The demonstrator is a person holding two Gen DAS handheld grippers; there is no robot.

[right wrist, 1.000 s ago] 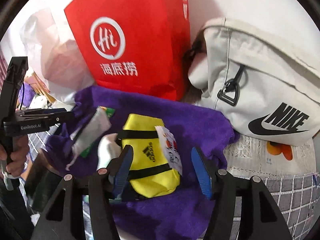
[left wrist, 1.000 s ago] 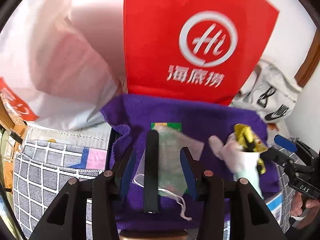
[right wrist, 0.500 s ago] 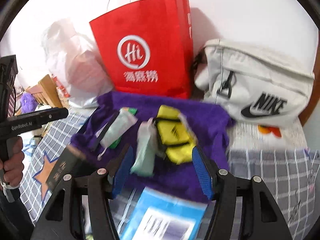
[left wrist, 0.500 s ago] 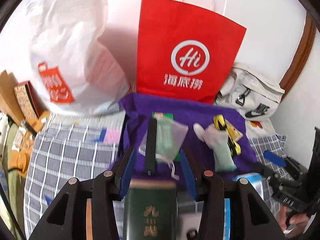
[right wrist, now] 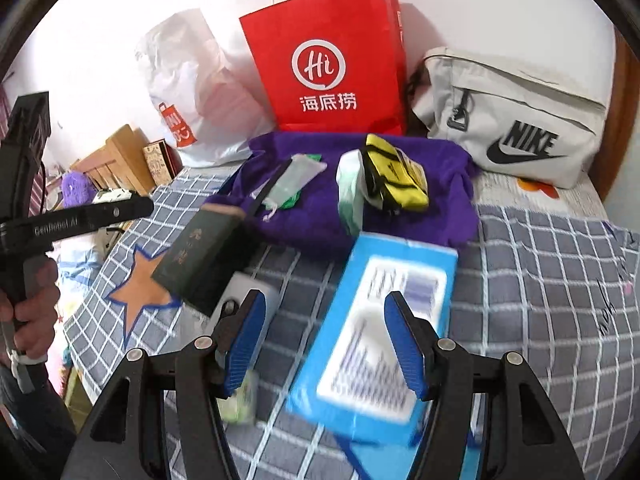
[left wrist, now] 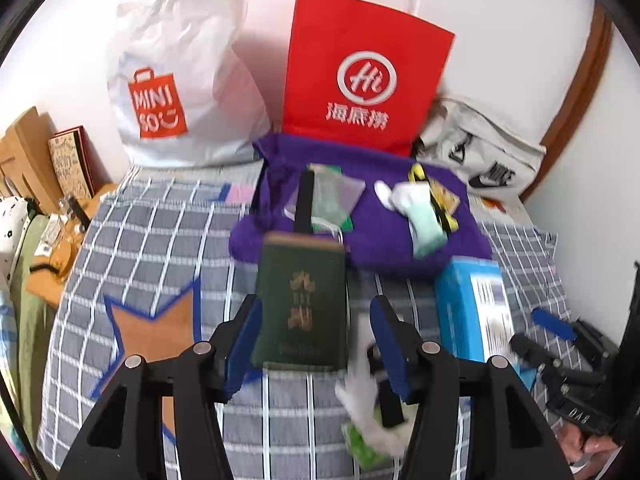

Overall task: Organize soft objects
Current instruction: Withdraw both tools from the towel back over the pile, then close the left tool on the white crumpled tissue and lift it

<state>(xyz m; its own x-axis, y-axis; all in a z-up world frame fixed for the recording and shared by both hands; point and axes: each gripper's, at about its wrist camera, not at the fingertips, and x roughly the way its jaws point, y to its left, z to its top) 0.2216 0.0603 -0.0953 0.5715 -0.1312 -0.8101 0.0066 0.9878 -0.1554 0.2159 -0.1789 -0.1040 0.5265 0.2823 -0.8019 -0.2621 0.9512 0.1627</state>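
Note:
A purple towel (left wrist: 380, 248) (right wrist: 440, 208) lies on the checked bedspread at the back. On it rest a clear drawstring pouch (left wrist: 336, 196) (right wrist: 296, 180), a pale green and white soft item (left wrist: 420, 212) (right wrist: 348, 192) and a yellow Adidas pouch (right wrist: 396, 176) (left wrist: 440, 200). My left gripper (left wrist: 316, 336) is open and empty over a dark green box (left wrist: 300, 300) (right wrist: 200, 256). My right gripper (right wrist: 324, 344) is open and empty over a blue packet (right wrist: 380, 336) (left wrist: 476, 312).
A red paper bag (left wrist: 360, 76) (right wrist: 332, 64), a white Miniso bag (left wrist: 176, 72) and a grey Nike bag (right wrist: 516, 120) stand against the wall. A white and green item (left wrist: 372, 412) lies near the left fingers. Wooden items (left wrist: 36, 156) stand at left.
Both grippers have pulled back from the purple towel toward the near side of the bed. The green box and blue packet have come into view beneath them.

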